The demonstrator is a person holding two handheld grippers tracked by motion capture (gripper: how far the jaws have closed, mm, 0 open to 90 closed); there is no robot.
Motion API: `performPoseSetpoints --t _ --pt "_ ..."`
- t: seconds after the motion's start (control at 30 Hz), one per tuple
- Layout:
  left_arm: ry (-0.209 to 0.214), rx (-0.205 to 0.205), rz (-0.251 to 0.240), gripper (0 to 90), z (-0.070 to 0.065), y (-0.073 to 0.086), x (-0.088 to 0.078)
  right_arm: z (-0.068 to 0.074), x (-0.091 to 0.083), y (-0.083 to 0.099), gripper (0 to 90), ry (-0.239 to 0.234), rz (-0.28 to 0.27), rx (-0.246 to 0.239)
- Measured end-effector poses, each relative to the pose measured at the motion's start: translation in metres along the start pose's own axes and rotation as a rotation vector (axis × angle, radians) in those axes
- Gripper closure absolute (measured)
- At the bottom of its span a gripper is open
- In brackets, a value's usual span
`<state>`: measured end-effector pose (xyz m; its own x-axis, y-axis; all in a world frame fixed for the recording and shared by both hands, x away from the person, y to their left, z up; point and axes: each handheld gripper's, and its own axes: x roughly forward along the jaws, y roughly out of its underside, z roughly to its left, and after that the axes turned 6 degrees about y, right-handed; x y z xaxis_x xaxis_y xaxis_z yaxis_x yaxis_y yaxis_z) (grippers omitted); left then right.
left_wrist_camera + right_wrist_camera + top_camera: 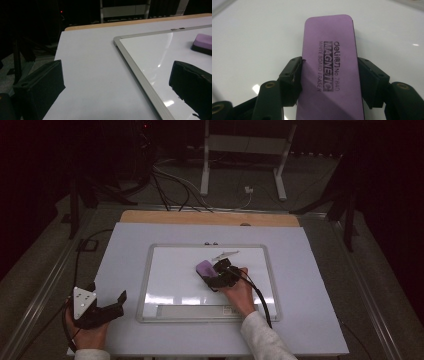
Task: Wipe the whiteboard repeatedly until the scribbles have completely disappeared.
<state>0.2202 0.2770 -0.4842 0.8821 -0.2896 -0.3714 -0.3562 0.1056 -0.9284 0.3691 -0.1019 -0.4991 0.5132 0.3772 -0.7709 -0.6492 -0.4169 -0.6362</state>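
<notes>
Lying on a white-covered table (125,270), whiteboard (170,270); dark room behind.

Looks like a lab / recording setup, not a home: dark room w/ black backdrop, a white table top (150,245) laid over a wooden board (200,217), loose cables (170,185) on the grey floor, white metal stand legs (240,150) behind, black tripod legs (345,205) at the sides.
</notes>
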Motion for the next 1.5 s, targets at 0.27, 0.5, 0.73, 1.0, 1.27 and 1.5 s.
performPoseSetpoints --t 0.27,0.5,0.73,1.0,1.27,1.5 --pt "0.003 0.003 0.004 0.7 0.000 0.000 0.001 0.003 -0.001 0.002 41.1 -0.029 0.001 -0.003" --pt "-0.004 -0.005 -0.004 0.7 0.001 0.000 -0.001 -0.003 0.002 -0.001 41.1 0.019 -0.008 0.020" --pt "0.001 0.001 0.002 0.7 0.000 0.000 0.001 -0.014 0.002 -0.001 41.0 0.060 -0.006 0.089" --pt "-0.001 -0.004 -0.004 0.6 0.001 0.000 -0.001 0.012 0.008 -0.008 41.1 -0.006 -0.004 0.005" --pt "0.001 -0.004 0.002 0.7 0.002 0.000 0.001 0.003 0.009 -0.012 41.0 0.111 0.002 0.062" --pt "-0.003 -0.006 -0.004 0.7 0.002 0.000 -0.001 0.015 0.011 -0.016 41.1 0.062 0.010 -0.008"
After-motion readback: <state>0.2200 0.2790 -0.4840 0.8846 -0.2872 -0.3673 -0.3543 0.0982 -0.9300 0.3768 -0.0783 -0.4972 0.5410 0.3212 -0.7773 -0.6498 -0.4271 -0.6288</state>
